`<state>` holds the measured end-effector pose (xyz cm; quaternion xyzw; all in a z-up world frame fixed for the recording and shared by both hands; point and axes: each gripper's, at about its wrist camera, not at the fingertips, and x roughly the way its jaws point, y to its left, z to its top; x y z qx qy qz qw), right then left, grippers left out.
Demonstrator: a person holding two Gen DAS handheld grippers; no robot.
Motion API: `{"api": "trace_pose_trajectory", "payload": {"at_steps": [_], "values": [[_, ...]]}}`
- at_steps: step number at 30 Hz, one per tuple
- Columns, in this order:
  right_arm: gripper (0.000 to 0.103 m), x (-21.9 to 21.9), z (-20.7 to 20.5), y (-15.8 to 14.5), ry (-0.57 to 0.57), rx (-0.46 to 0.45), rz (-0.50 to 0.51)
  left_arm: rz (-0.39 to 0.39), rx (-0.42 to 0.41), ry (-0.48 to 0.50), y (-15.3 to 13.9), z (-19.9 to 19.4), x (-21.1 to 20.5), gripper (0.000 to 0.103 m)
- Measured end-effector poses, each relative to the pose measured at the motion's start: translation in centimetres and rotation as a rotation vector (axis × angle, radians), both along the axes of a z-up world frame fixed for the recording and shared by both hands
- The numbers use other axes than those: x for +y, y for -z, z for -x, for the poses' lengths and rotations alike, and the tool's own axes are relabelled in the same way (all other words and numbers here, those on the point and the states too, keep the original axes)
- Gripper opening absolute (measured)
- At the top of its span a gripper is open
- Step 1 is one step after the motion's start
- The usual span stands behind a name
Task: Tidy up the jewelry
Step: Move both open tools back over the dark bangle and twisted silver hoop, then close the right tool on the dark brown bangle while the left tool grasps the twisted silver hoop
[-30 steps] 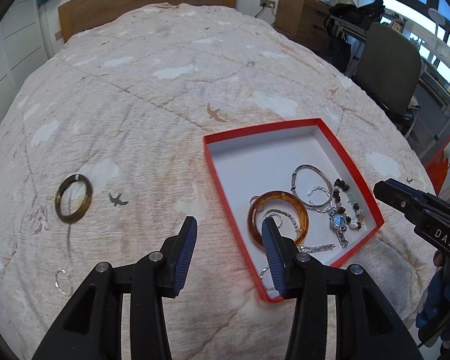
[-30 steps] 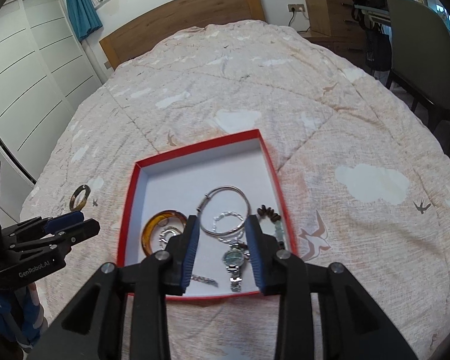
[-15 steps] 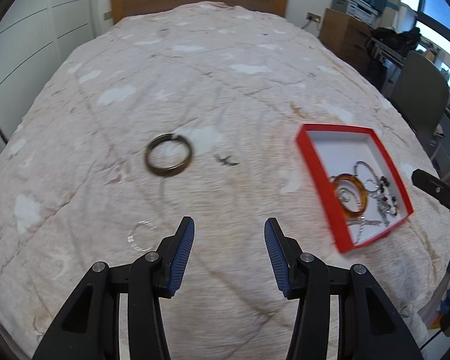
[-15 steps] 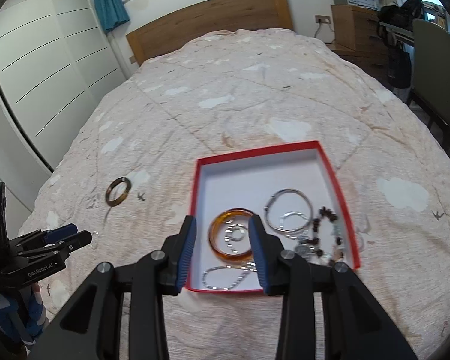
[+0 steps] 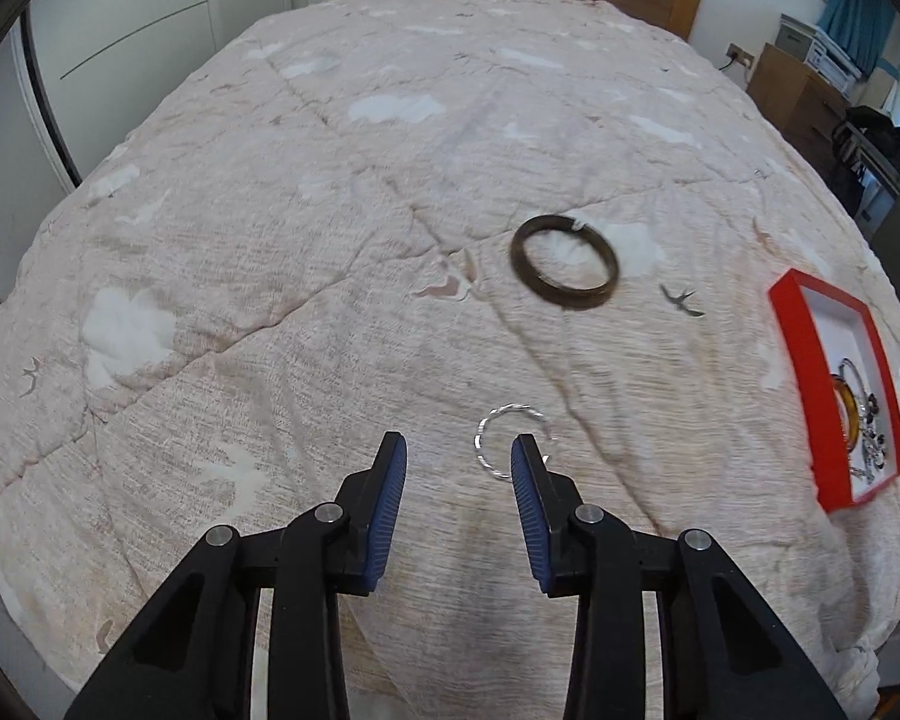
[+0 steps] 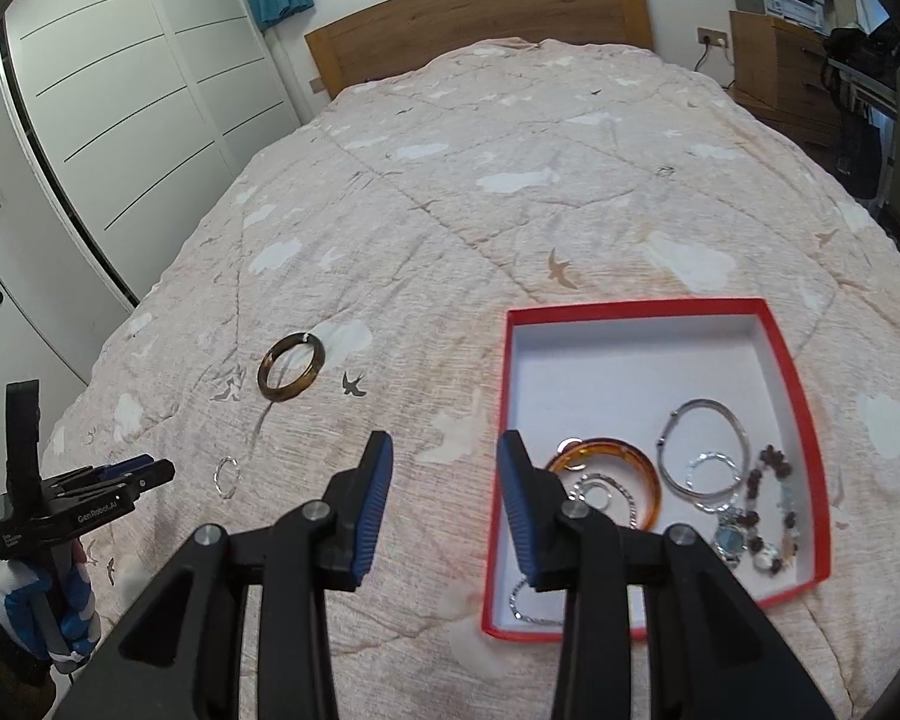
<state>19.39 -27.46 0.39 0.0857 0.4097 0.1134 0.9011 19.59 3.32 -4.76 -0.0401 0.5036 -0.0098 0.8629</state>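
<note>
A thin silver bracelet point(image 5: 481, 441) lies on the quilt just ahead of my left gripper point(image 5: 457, 444). Its right side is hidden behind the right fingertip. The left jaws are closing, and the pads touch nothing. Farther out lies a dark brown bangle point(image 5: 564, 270). The red box point(image 5: 810, 372) sits at the right edge. In the right wrist view my right gripper point(image 6: 444, 441) hangs open and empty above the quilt, just left of the red box point(image 6: 630, 307). The box holds an amber bangle point(image 6: 624, 456), a silver bangle point(image 6: 705, 408), a watch point(image 6: 729, 537) and a bead bracelet point(image 6: 774, 468). The left gripper point(image 6: 144, 471) shows low left, near the silver bracelet point(image 6: 227, 477).
The quilt point(image 6: 510, 210) covers a bed with a wooden headboard point(image 6: 480, 6) at the far end. White wardrobe doors point(image 6: 120, 120) stand on the left. A wooden cabinet point(image 6: 774, 66) and a dark chair stand on the right. A gloved hand point(image 6: 42, 600) holds the left gripper.
The left gripper has swung left, away from the red box, to just short of the thin silver bracelet, and its jaws have narrowed. The right gripper has drifted left, off the box.
</note>
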Motion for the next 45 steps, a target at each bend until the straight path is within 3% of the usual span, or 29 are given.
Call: {"api": "trace_pose_trajectory", "payload": {"at_steps": [15, 18, 21, 22, 39, 45], "values": [[0.035, 5.4, -5.2, 3.0, -0.109, 0.037, 0.006, 0.048, 0.07, 0.045, 3.9, -2.7, -0.2, 0.028], [0.035, 6.0, -5.8, 3.6, -0.119, 0.044, 0.0, 0.047, 0.087, 0.056, 4.6, -3.1, -0.4, 0.022], [0.035, 6.3, -6.1, 4.0, -0.123, 0.051, -0.003, 0.048, 0.101, 0.063, 5.3, -3.3, -0.4, 0.005], [0.035, 6.4, -6.2, 4.1, -0.124, 0.054, -0.004, 0.049, 0.101, 0.065, 5.4, -3.3, -0.3, 0.004], [0.035, 13.2, -10.2, 6.9, -0.227, 0.077, 0.001, 0.118, 0.01, 0.048, 3.2, -3.8, 3.2, 0.004], [0.035, 14.5, -12.4, 8.4, -0.209, 0.072, -0.018, 0.154, -0.014, 0.05, 3.1, -4.2, 4.5, 0.004]]}}
